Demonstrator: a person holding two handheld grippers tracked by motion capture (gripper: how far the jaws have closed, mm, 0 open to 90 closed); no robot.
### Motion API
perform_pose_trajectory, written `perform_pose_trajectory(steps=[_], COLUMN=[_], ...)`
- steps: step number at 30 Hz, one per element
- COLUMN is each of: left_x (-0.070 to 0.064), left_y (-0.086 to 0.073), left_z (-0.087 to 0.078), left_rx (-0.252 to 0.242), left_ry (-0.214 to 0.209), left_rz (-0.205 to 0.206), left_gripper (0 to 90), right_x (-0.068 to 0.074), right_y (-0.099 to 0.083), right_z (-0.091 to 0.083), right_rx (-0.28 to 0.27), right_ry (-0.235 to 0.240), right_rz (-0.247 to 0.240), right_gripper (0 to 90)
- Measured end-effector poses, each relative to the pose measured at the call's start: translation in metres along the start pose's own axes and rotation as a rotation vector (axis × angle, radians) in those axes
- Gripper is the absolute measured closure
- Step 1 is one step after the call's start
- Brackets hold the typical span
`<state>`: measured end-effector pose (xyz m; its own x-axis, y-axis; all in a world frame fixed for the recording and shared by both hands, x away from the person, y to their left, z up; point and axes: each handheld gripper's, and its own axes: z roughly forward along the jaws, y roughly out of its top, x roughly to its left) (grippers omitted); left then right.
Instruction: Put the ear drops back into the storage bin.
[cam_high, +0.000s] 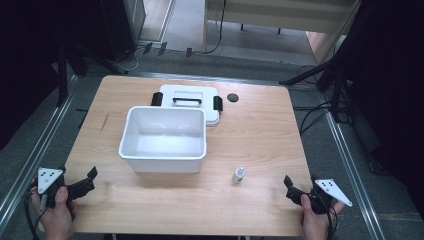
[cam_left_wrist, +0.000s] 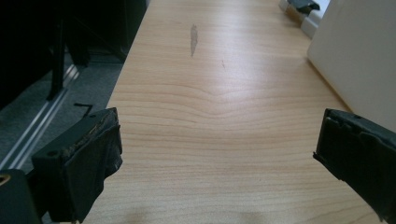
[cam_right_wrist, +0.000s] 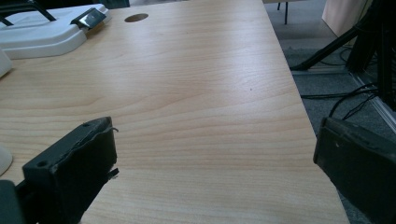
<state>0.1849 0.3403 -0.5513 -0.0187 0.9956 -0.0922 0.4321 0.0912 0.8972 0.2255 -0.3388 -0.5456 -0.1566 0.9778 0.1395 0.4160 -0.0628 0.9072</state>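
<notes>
A pale wooden counter (cam_high: 260, 145) fills the middle of the room, ringed by grey floor and black stands. At its centre sits a white bin (cam_high: 164, 139), open-topped and empty-looking. Just behind it, at about 12 o'clock, its white lid (cam_high: 187, 100) lies flat with a black handle and a black clasp at each end; whether lid and bin touch is not clear. A dark round hole (cam_high: 232, 97) marks the counter beside the lid, at about 1 o'clock from the bin.

At 7 o'clock on the counter, a person's hand holds the left tongs (cam_high: 91, 180) near the front edge, jaws spread wide with nothing between them. The left gripper view shows the bin's white wall (cam_left_wrist: 359, 60) off to one side and bare wood ahead. At 5 o'clock the right tongs (cam_high: 288, 187) rest in the other hand, jaws likewise parted and empty. The right gripper view looks across bare wood to the lid (cam_right_wrist: 42, 32) at the far corner.

Smallest of all, a little white dropper bottle (cam_high: 239, 175) stands upright at 4 o'clock from the bin, apart from it. It is nearer the right tongs than the left, and touched by neither.
</notes>
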Motion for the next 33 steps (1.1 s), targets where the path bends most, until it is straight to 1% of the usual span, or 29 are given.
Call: perform_pose_trajectory(steps=[1, 2, 3, 6, 8, 9, 10, 11, 12, 13, 14, 15, 16, 17, 19, 20, 21, 22, 23, 24, 25, 26, 27, 28, 29, 30, 31, 32, 33], left_x=[-0.002, -0.004, -0.005, -0.007, -0.008, -0.008, -0.009, -0.009, -0.01, -0.01, -0.01, -0.011, -0.011, -0.011, -0.012, -0.011, -0.012, -0.012, -0.012, -0.012, -0.012, -0.012, -0.012, -0.012, -0.012, -0.011, -0.011, -0.011, -0.01], left_y=[0.0, 0.0, 0.0, 0.0, 0.0, 0.0, 0.0, 0.0, 0.0, 0.0, 0.0, 0.001, 0.001, 0.001, 0.001, 0.002, 0.002, 0.002, 0.002, 0.003, 0.003, 0.003, 0.003, 0.003, 0.003, 0.003, 0.003, 0.003, 0.003], left_z=[0.0, 0.001, 0.001, 0.001, 0.002, 0.002, 0.002, 0.002, 0.002, 0.002, 0.003, 0.003, 0.004, 0.004, 0.005, 0.006, 0.007, 0.007, 0.007, 0.008, 0.009, 0.009, 0.009, 0.009, 0.009, 0.009, 0.009, 0.009, 0.009], left_rx=[0.001, 0.0, 0.004, 0.004, 0.009, 0.011, 0.012, 0.012, 0.018, 0.018, 0.018, 0.02, 0.026, 0.026, 0.027, 0.027, 0.025, 0.025, 0.027, 0.028, 0.027, 0.028, 0.029, 0.027, 0.027, 0.028, 0.028, 0.03, 0.03], left_ry=[0.005, 0.013, 0.017, 0.025, 0.024, 0.025, 0.028, 0.028, 0.027, 0.027, 0.028, 0.031, 0.027, 0.027, 0.023, 0.023, 0.022, 0.022, 0.026, 0.03, 0.032, 0.033, 0.032, 0.032, 0.028, 0.021, 0.021, 0.016, 0.016], left_rz=[0.012, 0.034, 0.05, 0.063, 0.067, 0.072, 0.079, 0.079, 0.086, 0.086, 0.09, 0.095, 0.1, 0.1, 0.101, 0.106, 0.108, 0.108, 0.112, 0.115, 0.119, 0.119, 0.12, 0.119, 0.118, 0.112, 0.112, 0.109, 0.108], left_gripper=[0.9, 0.9, 0.9, 0.9, 0.9, 0.9, 0.9, 0.9, 0.9, 0.9, 0.9, 0.9, 0.9, 0.9, 0.9, 0.9, 0.9, 0.9, 0.9, 0.9, 0.9, 0.9, 0.9, 0.9, 0.9, 0.9, 0.9, 0.9, 0.9], right_x=[0.0, 0.0, 0.0, 0.002, 0.005, 0.005, 0.008, 0.008, 0.01, 0.01, 0.011, 0.013, 0.016, 0.016, 0.022, 0.027, 0.031, 0.031, 0.035, 0.044, 0.044, 0.048, 0.052, 0.055, 0.058, 0.064, 0.064, 0.067, 0.071], right_y=[0.0, 0.0, 0.0, 0.0, 0.0, 0.0, 0.001, 0.001, 0.004, 0.004, 0.006, 0.009, 0.014, 0.014, 0.021, 0.027, 0.03, 0.03, 0.033, 0.041, 0.041, 0.044, 0.048, 0.051, 0.055, 0.063, 0.063, 0.066, 0.07], right_z=[0.0, 0.0, 0.0, 0.001, 0.002, 0.002, 0.004, 0.004, 0.01, 0.01, 0.012, 0.015, 0.018, 0.018, 0.022, 0.025, 0.027, 0.027, 0.03, 0.036, 0.036, 0.038, 0.04, 0.042, 0.044, 0.048, 0.048, 0.05, 0.052], right_rx=[-0.002, -0.002, 0.007, 0.021, 0.036, 0.036, 0.063, 0.063, 0.105, 0.105, 0.128, 0.154, 0.188, 0.188, 0.243, 0.283, 0.309, 0.309, 0.334, 0.4, 0.4, 0.416, 0.433, 0.45, 0.472, 0.531, 0.531, 0.552, 0.588], right_ry=[0.002, 0.002, 0.01, 0.024, 0.026, 0.026, 0.028, 0.028, 0.028, 0.028, 0.032, 0.048, 0.072, 0.072, 0.092, 0.114, 0.128, 0.128, 0.133, 0.147, 0.147, 0.15, 0.158, 0.165, 0.172, 0.195, 0.195, 0.204, 0.215], right_rz=[-0.005, -0.005, -0.007, -0.025, -0.057, -0.057, -0.083, -0.083, -0.125, -0.125, -0.151, -0.174, -0.209, -0.209, -0.267, -0.309, -0.335, -0.335, -0.359, -0.429, -0.429, -0.469, -0.495, -0.51, -0.538, -0.599, -0.599, -0.625, -0.671], right_gripper=[0.0, 0.0, 0.0, 0.0, 0.0, 0.0, 2.4, 2.4, 6.0, 6.0, 6.7, 7.1, 8.0, 8.0, 8.8, 8.9, 8.7, 8.7, 8.8, 8.5, 8.5, 8.5, 8.6, 8.5, 8.4, 8.7, 8.7, 8.7, 8.8])
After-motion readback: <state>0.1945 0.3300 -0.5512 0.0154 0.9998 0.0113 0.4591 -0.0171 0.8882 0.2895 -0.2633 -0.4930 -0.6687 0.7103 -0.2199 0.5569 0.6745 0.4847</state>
